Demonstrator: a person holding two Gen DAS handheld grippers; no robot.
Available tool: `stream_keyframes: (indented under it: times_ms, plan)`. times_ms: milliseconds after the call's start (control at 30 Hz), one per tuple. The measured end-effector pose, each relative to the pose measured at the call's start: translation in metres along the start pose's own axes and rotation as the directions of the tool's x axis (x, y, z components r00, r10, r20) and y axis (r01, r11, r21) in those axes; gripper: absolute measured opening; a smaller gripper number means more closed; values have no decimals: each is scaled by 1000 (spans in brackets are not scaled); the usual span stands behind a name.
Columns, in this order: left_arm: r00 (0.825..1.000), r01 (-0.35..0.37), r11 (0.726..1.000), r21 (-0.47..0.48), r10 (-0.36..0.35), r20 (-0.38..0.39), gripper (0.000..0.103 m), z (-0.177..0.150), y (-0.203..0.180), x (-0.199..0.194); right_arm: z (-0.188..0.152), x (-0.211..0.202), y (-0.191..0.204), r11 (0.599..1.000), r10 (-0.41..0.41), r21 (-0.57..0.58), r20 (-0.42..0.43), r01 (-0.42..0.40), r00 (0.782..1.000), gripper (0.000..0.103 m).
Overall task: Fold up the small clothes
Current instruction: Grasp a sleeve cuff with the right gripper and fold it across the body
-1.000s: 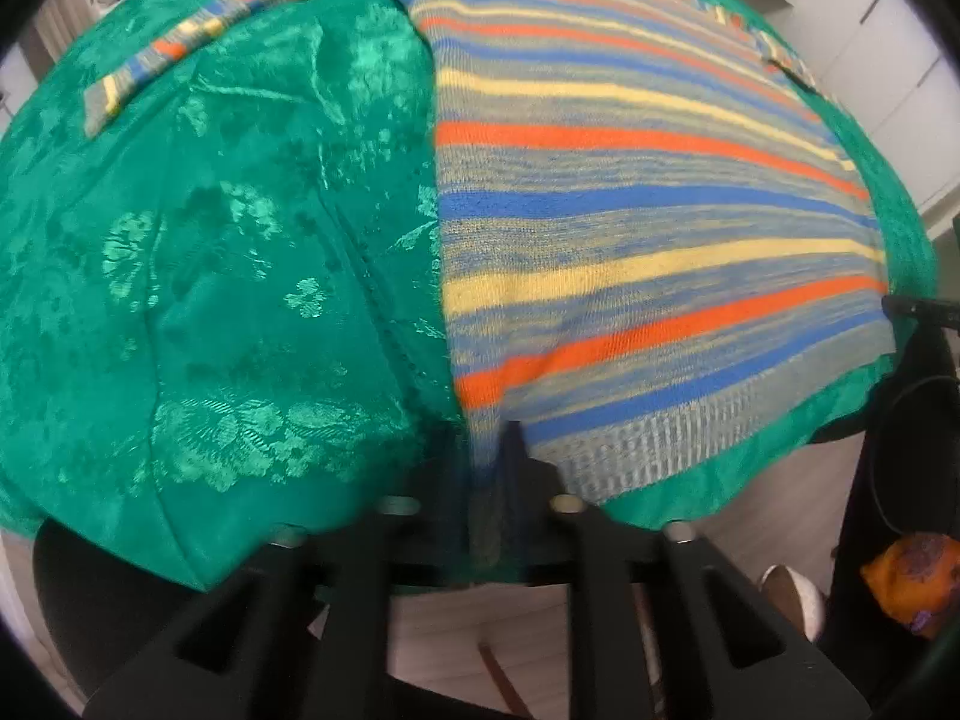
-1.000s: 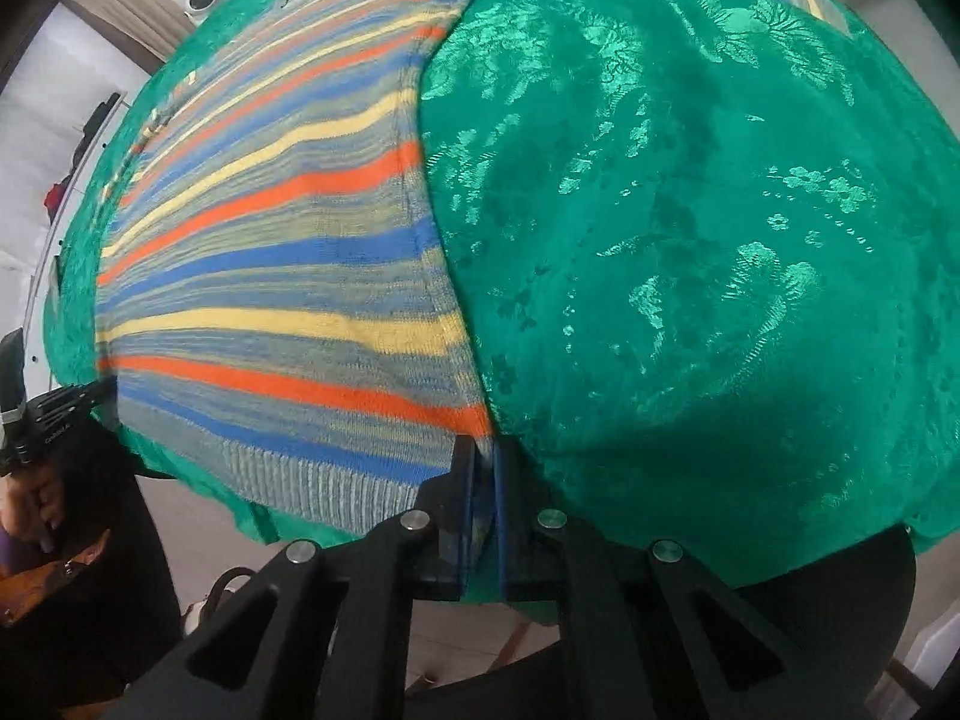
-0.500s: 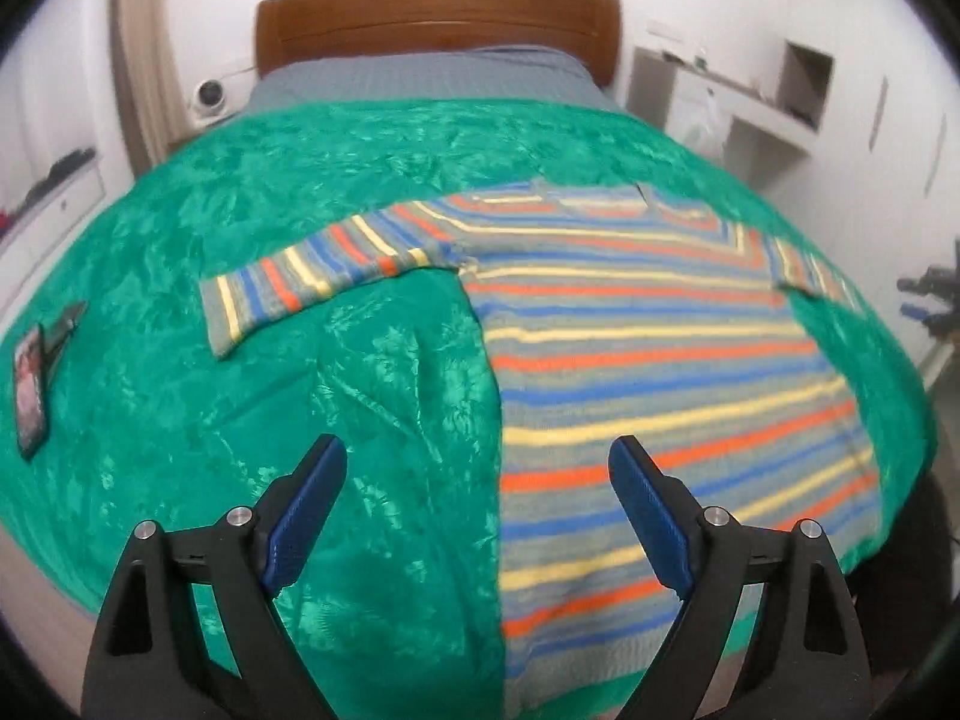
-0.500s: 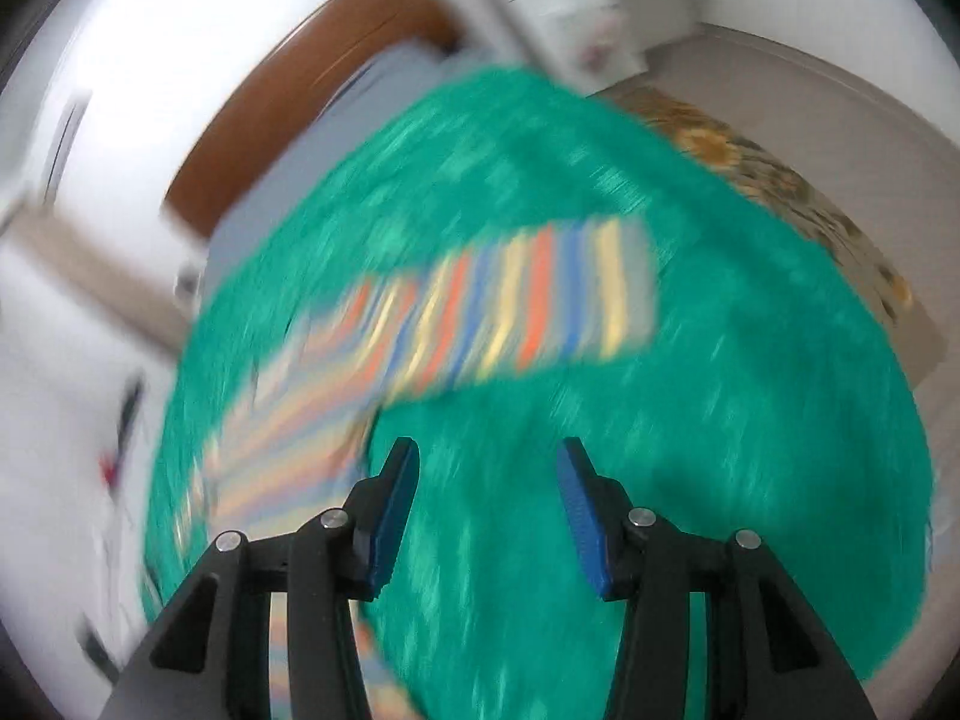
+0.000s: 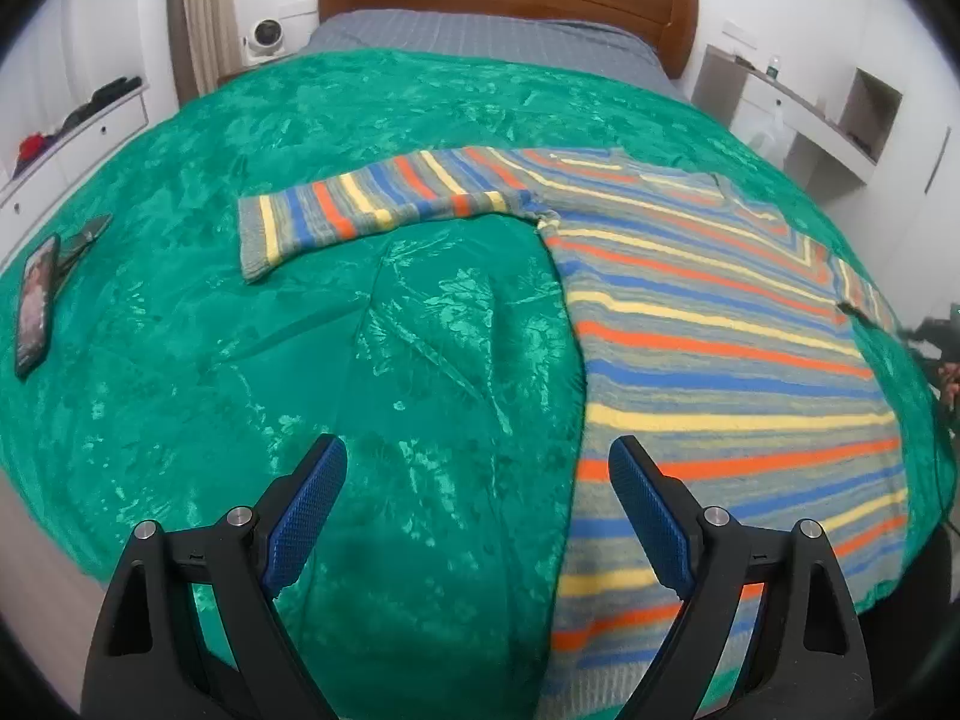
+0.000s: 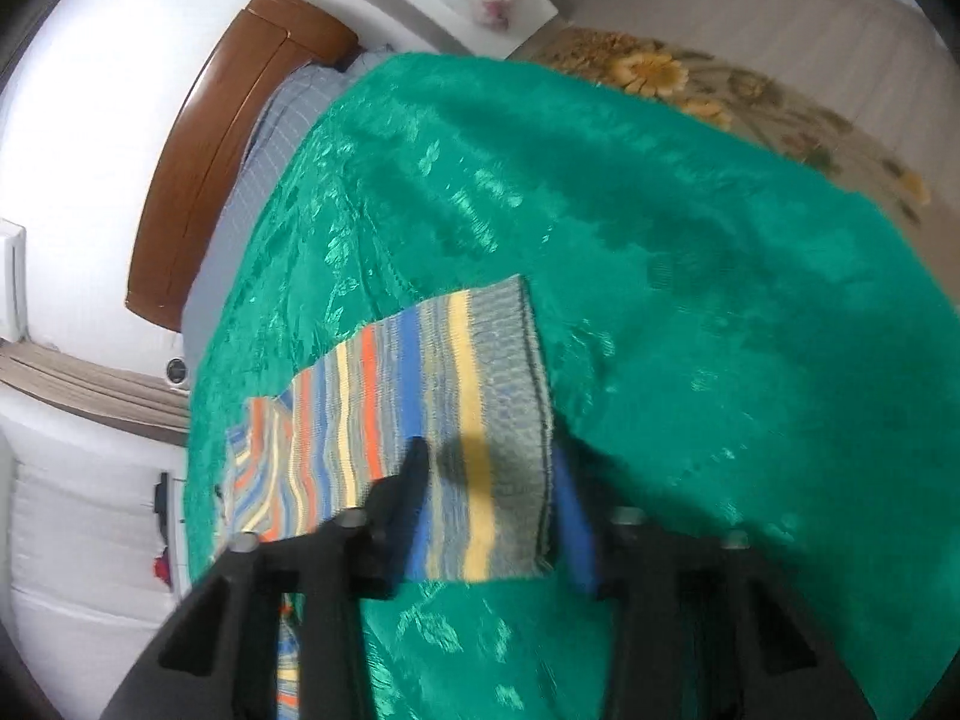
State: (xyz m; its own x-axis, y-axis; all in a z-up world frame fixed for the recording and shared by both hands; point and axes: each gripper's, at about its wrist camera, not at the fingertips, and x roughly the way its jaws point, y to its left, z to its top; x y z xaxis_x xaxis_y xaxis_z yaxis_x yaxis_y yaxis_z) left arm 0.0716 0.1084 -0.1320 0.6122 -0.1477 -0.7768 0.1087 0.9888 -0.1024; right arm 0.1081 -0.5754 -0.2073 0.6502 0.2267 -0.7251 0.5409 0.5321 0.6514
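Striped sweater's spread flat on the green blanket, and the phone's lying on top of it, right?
Not quite: the phone lies on the green blanket itself, well apart from the striped sweater, as the left wrist view shows. The rest holds.

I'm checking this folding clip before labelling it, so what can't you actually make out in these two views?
- Right wrist view: motion blur hides whether the right gripper touches the sleeve cuff lying between its parted fingers.
- Left wrist view: the sweater hem's near stretch is hidden behind the open left gripper.
- Left wrist view: the phone screen is too small and skewed to read.
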Motion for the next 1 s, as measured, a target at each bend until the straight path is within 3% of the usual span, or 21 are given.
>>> stream_keyframes:
  times_ms: [167,333,533,633,767,833,867,900,933,1000]
  plan:
    - [997,-47,999,-21,48,57,91,3,7,11,-1,-25,42,996,27,-83,86,-20,996,3]
    - [995,-55,997,-55,59,81,91,0,21,36,-10,-42,163,941,96,-335,121,-51,988,3]
    - [994,-50,997,-64,56,95,91,-13,32,52,-62,8,313,820,164,-554,-18,-146,986,3]
    - [993,-45,998,-39,50,111,91,-14,30,50,-96,51,363,762,135,-627,-88,-160,987,3]
    - [992,-45,999,-19,47,117,92,-16,28,52,-143,113,402,697,66,-699,-158,-159,985,4]
    - [992,-38,999,-24,41,116,94,-16,29,53,-159,140,403,696,48,-692,-225,-194,973,9]
    - [993,-36,999,-26,39,116,94,-16,30,53,-166,155,403,703,33,-678,-268,-213,963,28]
    - [993,-34,999,-27,37,115,95,-16,30,53,-174,166,402,713,22,-665,-294,-221,956,53]
    - [993,-35,999,-26,37,115,97,-16,30,53,-180,170,397,721,42,-649,-307,-242,951,60]
    - [993,-40,999,-20,42,114,99,-17,28,54,-185,167,389,727,95,-621,-334,-295,938,61]
